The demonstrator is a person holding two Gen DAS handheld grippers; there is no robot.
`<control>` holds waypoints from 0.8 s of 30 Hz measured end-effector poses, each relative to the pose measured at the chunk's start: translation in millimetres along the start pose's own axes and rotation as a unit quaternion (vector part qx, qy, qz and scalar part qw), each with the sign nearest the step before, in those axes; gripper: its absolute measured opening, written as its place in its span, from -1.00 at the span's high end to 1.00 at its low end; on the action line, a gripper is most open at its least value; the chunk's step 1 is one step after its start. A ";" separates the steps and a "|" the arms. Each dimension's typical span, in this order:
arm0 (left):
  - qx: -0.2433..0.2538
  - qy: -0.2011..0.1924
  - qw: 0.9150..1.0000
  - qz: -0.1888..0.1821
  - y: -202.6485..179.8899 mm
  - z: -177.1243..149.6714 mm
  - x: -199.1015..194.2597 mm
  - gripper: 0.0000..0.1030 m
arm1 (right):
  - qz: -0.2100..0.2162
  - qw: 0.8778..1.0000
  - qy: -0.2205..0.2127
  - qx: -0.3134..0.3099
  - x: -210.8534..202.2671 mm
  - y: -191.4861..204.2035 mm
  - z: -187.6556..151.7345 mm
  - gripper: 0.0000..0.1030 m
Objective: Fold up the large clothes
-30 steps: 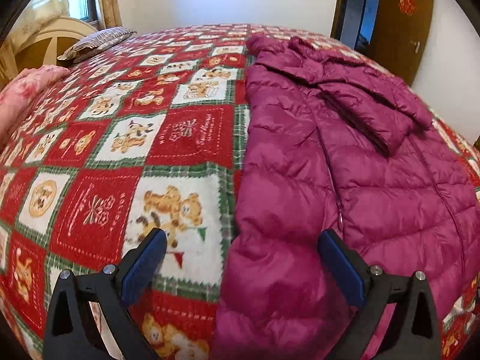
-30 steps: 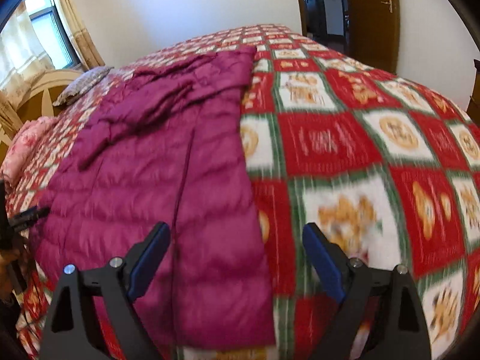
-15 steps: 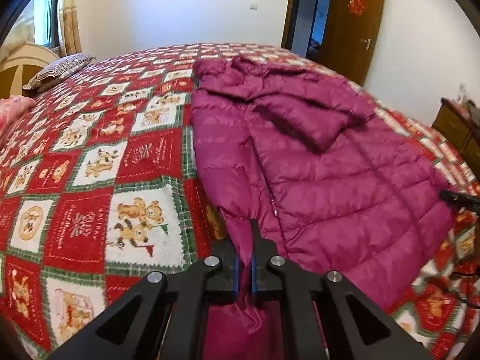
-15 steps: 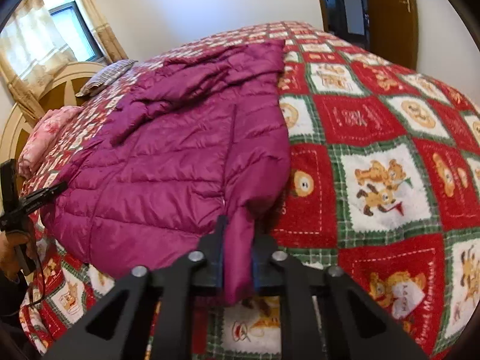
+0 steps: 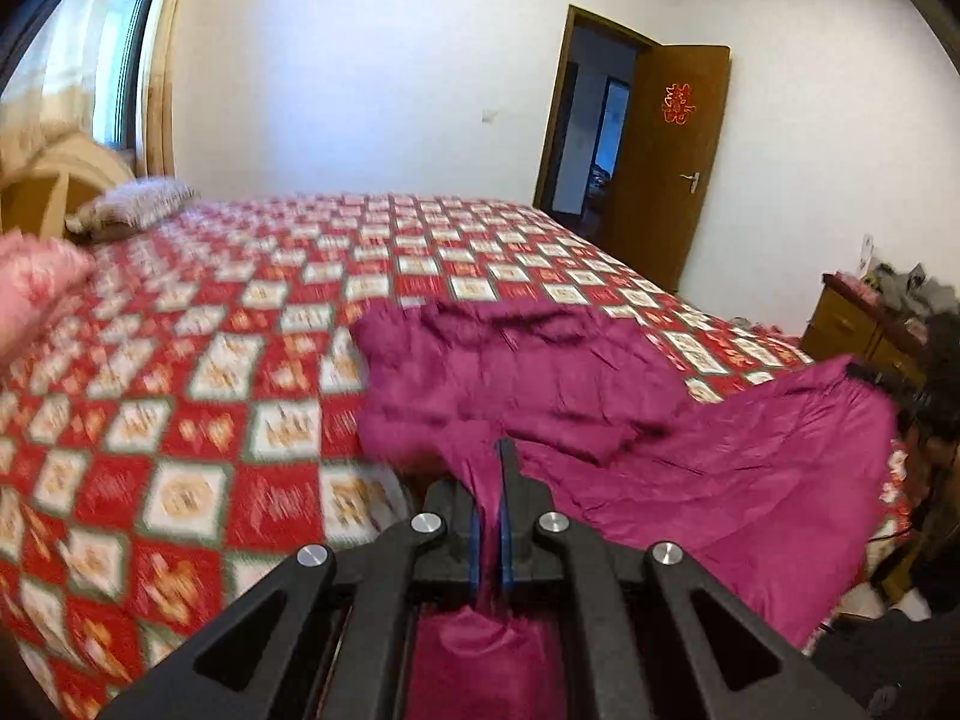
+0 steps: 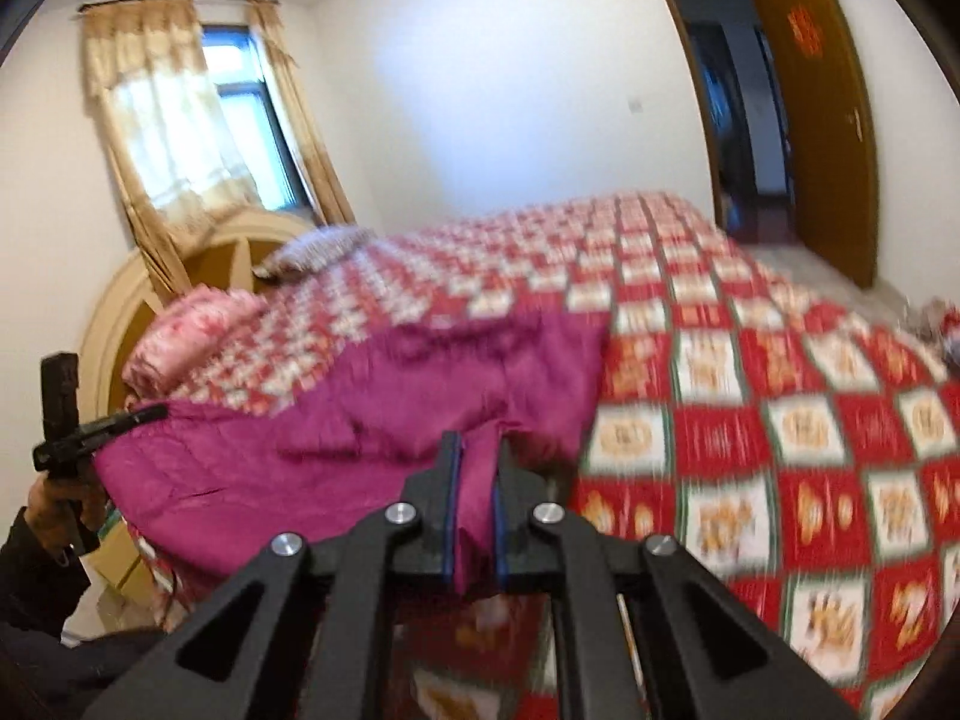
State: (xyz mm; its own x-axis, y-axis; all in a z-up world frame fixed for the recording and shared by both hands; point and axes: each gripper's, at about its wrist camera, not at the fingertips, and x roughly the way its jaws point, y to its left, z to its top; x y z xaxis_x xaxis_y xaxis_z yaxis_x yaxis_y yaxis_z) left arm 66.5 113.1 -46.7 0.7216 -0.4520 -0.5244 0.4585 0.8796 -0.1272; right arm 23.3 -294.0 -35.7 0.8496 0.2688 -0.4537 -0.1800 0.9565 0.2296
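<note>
Both grippers, left (image 5: 491, 516) and right (image 6: 478, 516), pinch the hem of the magenta quilted down jacket (image 5: 690, 462) between their fingers, its bulk ahead of them on the red patchwork bedspread (image 5: 180, 420).

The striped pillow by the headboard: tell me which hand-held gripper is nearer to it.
Left, as far as the views show. The left hand-held gripper holds the jacket on the side toward the striped pillow; the right hand-held gripper holds the side away from it.

left black two-finger claw (image 5: 491, 504): clamped tight, pinching magenta quilted fabric, angled downward | right black two-finger claw (image 6: 476, 501): clamped tight on the same fabric, angled downward | left hand (image 6: 63, 501): gripping claw handle
</note>
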 end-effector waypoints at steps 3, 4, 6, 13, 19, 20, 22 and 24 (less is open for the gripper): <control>0.011 -0.007 1.000 0.020 13.7 24.4 40.5 0.94 | -0.012 1.000 -0.020 -0.001 33.3 -7.0 28.5 0.79; 0.014 -0.010 1.000 0.026 18.8 32.1 55.9 0.94 | -0.023 0.999 -0.025 -0.001 48.3 -10.1 37.3 0.79; 0.031 -0.012 0.998 0.051 27.1 52.5 97.8 0.94 | -0.053 0.998 -0.029 -0.001 85.9 -19.7 53.6 0.80; 0.035 0.003 0.991 0.128 50.5 90.6 202.6 0.86 | -0.107 0.992 -0.013 0.061 189.1 -74.5 84.7 0.80; -0.036 0.005 0.984 0.173 86.0 92.3 232.6 0.43 | -0.131 0.990 0.007 0.045 247.5 -91.5 93.4 0.80; -0.041 0.001 0.980 0.192 90.0 93.8 235.0 -0.28 | -0.132 0.990 0.012 0.048 256.9 -95.6 93.7 0.80; -0.050 -0.020 0.970 0.237 98.7 95.2 232.3 -0.98 | -0.136 0.989 0.019 0.055 271.4 -103.5 93.8 0.80; -0.059 -0.033 0.968 0.243 104.8 98.4 231.0 -0.98 | -0.138 0.988 0.029 0.063 285.8 -110.9 92.8 0.79</control>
State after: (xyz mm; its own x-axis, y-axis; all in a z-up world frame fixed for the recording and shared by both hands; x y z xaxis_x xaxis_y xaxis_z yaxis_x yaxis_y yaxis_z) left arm 332.2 86.3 -98.3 0.8703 0.0136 -0.4923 -0.0020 0.9997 0.0241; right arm 332.1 -333.8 -110.9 0.8270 0.0084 -0.5622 0.1217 0.9735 0.1935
